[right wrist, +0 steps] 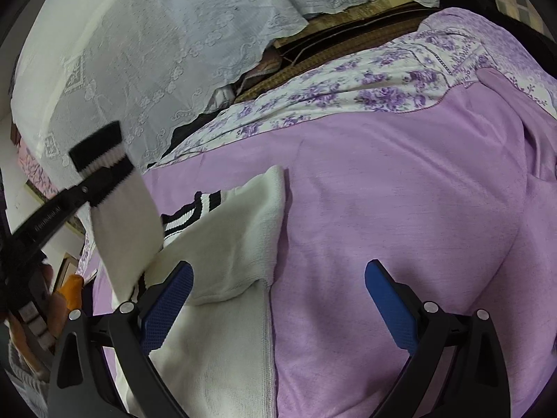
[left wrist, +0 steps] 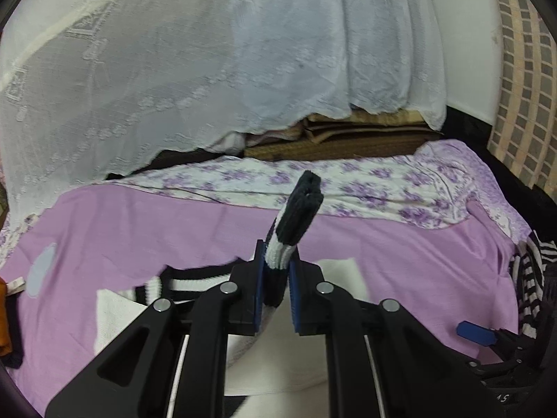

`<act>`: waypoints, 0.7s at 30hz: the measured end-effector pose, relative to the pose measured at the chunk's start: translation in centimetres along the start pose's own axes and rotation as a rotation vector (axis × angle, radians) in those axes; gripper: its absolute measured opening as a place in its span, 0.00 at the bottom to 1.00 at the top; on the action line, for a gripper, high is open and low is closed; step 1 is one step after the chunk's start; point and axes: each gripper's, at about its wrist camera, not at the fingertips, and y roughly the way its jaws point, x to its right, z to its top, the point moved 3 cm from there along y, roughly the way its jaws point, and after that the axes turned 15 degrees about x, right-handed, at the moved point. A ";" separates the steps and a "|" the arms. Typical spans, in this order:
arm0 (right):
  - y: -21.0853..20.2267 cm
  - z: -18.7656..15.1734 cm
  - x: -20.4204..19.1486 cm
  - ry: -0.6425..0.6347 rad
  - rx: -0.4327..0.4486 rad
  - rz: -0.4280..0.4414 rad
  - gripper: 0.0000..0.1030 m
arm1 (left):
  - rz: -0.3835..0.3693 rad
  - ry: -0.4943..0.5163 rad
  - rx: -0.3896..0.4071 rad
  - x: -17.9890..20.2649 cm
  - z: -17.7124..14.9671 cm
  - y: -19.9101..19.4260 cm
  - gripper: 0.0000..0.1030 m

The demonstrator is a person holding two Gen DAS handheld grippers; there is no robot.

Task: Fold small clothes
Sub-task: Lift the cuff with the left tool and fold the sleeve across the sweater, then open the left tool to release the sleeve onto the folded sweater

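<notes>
My left gripper [left wrist: 276, 289] clamped on sleeve cuff [left wrist: 296, 216], black-white ribbed, lifted at frame centre. Right gripper [right wrist: 278, 310] wide apart, holding nothing, low in frame above white sweater [right wrist: 229, 244] on purple sheet [right wrist: 400, 209]. Risk as I judge it: cuff slipping from narrow pinch mid-fold; sleeve landing skewed, bunching body panel.

1. A purple bedsheet [left wrist: 348, 244] covers the bed.
2. A floral-print cloth [left wrist: 365, 177] lies along its far edge.
3. A white lace cover [left wrist: 174, 69] drapes over stacked brown blankets [left wrist: 348, 136] behind.
</notes>
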 end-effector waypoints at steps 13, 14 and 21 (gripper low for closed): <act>0.8 0.2 1.8 0.028 -0.007 -0.048 0.96 | 0.006 0.110 0.000 2.6 -3.0 -0.1 0.74; 0.7 0.1 1.6 0.023 -0.002 -0.042 0.96 | 0.020 0.125 0.010 2.1 -3.0 -0.5 0.75; 0.8 -0.2 0.5 -0.020 0.008 -0.005 0.96 | 0.159 0.200 0.004 -3.7 -4.6 -2.8 0.82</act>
